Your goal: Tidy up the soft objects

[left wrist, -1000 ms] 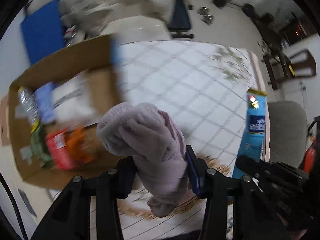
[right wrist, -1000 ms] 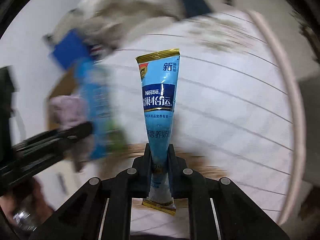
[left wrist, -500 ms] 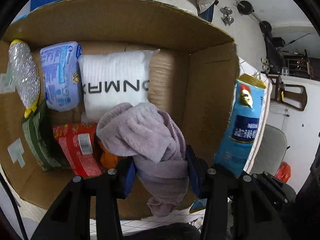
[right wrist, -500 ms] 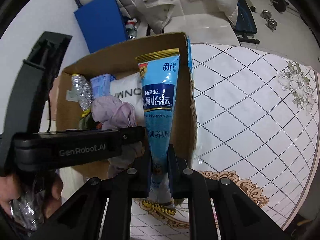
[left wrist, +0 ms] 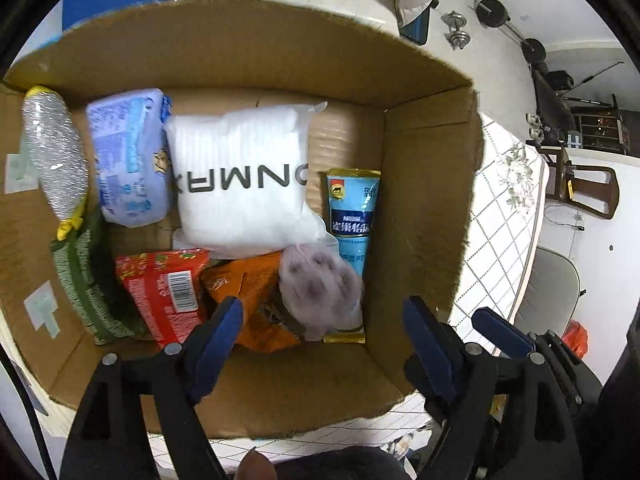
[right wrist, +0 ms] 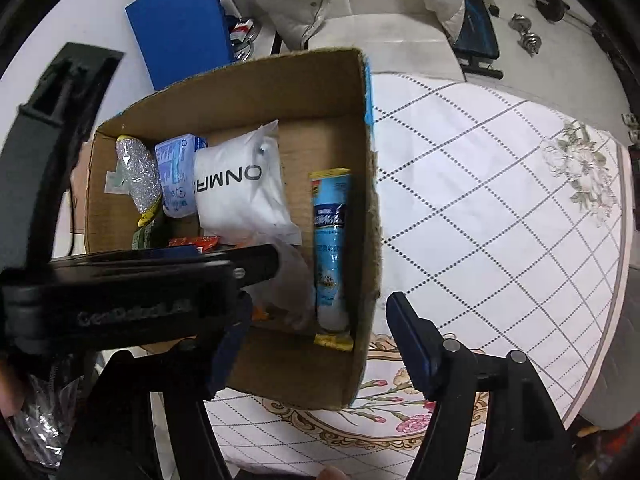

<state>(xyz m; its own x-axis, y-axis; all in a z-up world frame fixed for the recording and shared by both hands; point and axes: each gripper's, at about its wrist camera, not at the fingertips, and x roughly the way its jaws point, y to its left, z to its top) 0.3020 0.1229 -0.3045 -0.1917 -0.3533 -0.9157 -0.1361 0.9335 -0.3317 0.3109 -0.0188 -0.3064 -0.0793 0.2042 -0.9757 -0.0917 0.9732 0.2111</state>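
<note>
A cardboard box [left wrist: 424, 208] holds soft goods. A lilac cloth [left wrist: 320, 292], blurred, lies in its near right part, beside a light blue Nestle pouch [left wrist: 352, 216] along the right wall. My left gripper [left wrist: 320, 332] is open and empty above the box's near side. My right gripper [right wrist: 316, 336] is open and empty above the box's near right corner [right wrist: 360, 344]; the pouch [right wrist: 330, 236] lies ahead of it. The left gripper's body crosses the right wrist view and hides most of the cloth.
Also in the box: a white pillow pack [left wrist: 244, 184], a pale blue pack [left wrist: 128, 160], a silver glitter item [left wrist: 54, 160], a green cloth [left wrist: 86, 280], red [left wrist: 164, 296] and orange [left wrist: 248, 292] packets. The box stands on a checked tablecloth [right wrist: 500, 208]. A blue board [right wrist: 180, 28] stands behind.
Both grippers have opened. The lilac cloth and the blue pouch have dropped from them into the box.
</note>
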